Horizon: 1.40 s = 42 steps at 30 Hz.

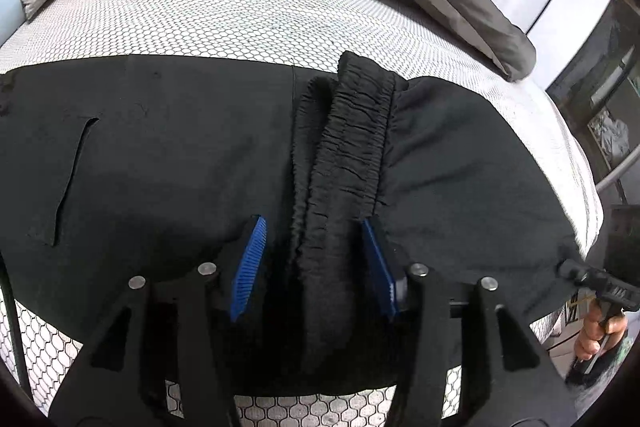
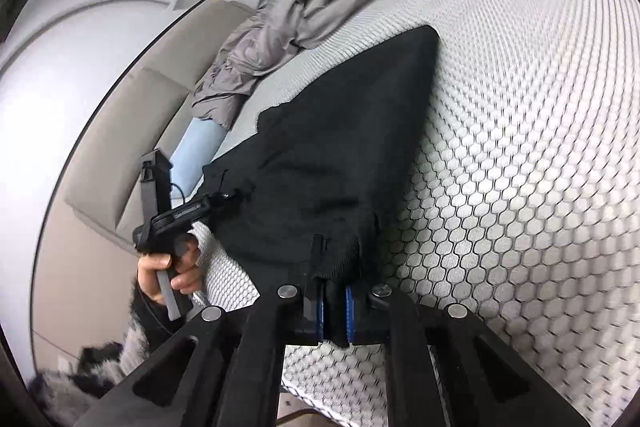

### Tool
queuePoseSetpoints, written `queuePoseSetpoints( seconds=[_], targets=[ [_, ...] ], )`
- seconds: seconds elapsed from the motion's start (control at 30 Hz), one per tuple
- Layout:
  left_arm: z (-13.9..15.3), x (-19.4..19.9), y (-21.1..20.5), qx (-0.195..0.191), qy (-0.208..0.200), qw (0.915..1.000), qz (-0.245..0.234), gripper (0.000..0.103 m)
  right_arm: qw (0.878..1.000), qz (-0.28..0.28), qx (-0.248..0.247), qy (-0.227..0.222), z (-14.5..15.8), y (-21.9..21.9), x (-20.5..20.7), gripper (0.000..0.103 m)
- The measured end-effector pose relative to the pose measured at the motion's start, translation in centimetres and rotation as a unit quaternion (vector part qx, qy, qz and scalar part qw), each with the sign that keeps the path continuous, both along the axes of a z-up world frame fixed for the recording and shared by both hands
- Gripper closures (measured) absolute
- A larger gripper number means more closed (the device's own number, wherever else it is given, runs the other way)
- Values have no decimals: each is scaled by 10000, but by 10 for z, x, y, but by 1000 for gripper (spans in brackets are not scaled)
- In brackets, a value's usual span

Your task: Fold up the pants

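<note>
Between the half-spread blue pads of the left gripper (image 1: 316,267) runs the gathered elastic waistband (image 1: 352,147) of the black pants (image 1: 160,155), neither pad pressing it. Clenched tight, the right gripper (image 2: 335,311) pinches a ribbed hem of the pants (image 2: 340,155) at the mattress's (image 2: 520,147) near edge. No writing is legible. Only the left wrist view shows the waistband; only the right shows a blue pillow (image 2: 200,151) by the far grey duvet (image 2: 280,27).

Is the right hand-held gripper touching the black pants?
Touching. The right wrist view shows the right hand-held gripper with blue pads clamped on the black pants hem.
</note>
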<state>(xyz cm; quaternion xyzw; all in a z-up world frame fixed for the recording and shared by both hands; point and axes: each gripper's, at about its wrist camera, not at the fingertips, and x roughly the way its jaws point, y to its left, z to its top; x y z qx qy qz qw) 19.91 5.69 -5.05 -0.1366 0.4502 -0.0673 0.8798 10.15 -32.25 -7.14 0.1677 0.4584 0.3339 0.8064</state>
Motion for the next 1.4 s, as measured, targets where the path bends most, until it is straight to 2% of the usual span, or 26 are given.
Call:
queuePoseSetpoints(
  seconds=[0.07, 0.1, 0.17, 0.2, 0.27, 0.3, 0.4, 0.47, 0.57, 0.63, 0.7, 0.73, 0.77, 0.8, 0.9, 1.03, 1.07, 1.13, 1.2, 1.27, 1.37, 1.4],
  targets=[
    [1, -2, -4, 176, -16, 9998, -45, 55, 9973, 347, -618, 200, -16, 16, -1, 95],
    [3, -4, -4, 252, -32, 9997, -36, 55, 9959, 458, -766, 156, -20, 19, -6, 95],
    [13, -10, -6, 422, -142, 9990, 64, 55, 9978, 429, -483, 114, -10, 11, -9, 91],
    [23, -15, -9, 508, -285, 9982, 142, 55, 9987, 365, -334, 118, -6, 4, -10, 83],
    [41, -24, -17, 557, -620, 9963, 186, 55, 9998, 111, -148, 64, 0, -8, -11, 73],
    [49, -27, -23, 544, -743, 9956, 142, 55, 9999, -3, -68, 100, 1, -13, -9, 73],
    [65, -25, -71, 219, -927, 9940, -541, 53, 9992, -148, 150, 330, -6, -13, 0, 73],
    [63, -17, -109, 57, -849, 9911, -1027, 50, 9987, -157, 173, 459, -11, -8, 3, 73],
    [43, 4, -173, -139, -447, 9833, -1757, 50, 9987, -90, 143, 472, -11, -5, 6, 73],
    [25, 20, -209, 16, -90, 9782, -2075, 50, 9989, -65, 160, 447, -11, -5, 2, 73],
    [10, 33, -229, 379, 68, 9780, -2050, 50, 9992, -72, 126, 370, -11, -7, -1, 78],
    [8, 36, -232, 411, 64, 9790, -1995, 50, 9995, -62, 21, 314, -12, -8, -3, 81],
    [7, 40, -233, 380, 62, 9805, -1927, 50, 9996, -46, -41, 288, -15, -13, -4, 90],
    [7, 43, -232, 340, 77, 9814, -1890, 50, 9995, 24, -88, 299, -18, -12, -6, 94],
    [9, 50, -228, 240, 102, 9847, -1726, 51, 9992, 189, -176, 318, -22, -11, -18, 100],
    [10, 53, -222, 144, 92, 9869, -1602, 51, 9961, 681, -332, 459, -25, -9, -39, 100],
    [12, 51, -222, 138, 68, 9873, -1582, 51, 9966, 671, -304, 370, -20, -13, -43, 100],
    [18, 41, -220, 54, 55, 9878, -1555, 51, 9985, 491, -203, 166, -6, -22, -48, 97],
    [24, 31, -218, -91, -2, 9865, -1636, 51, 9995, 307, 8, -11, 6, -30, -46, 85],
    [31, 19, -220, -70, -101, 9845, -1752, 51, 9997, 12, 189, -137, 11, -34, -37, 80],
    [33, 12, -222, -41, -126, 9804, -1967, 50, 9998, -27, 124, 158, -3, -27, -25, 80],
    [30, 11, -227, 120, -131, 9782, -2068, 50, 9997, -21, 104, 230, -8, -24, -22, 80]
  ],
)
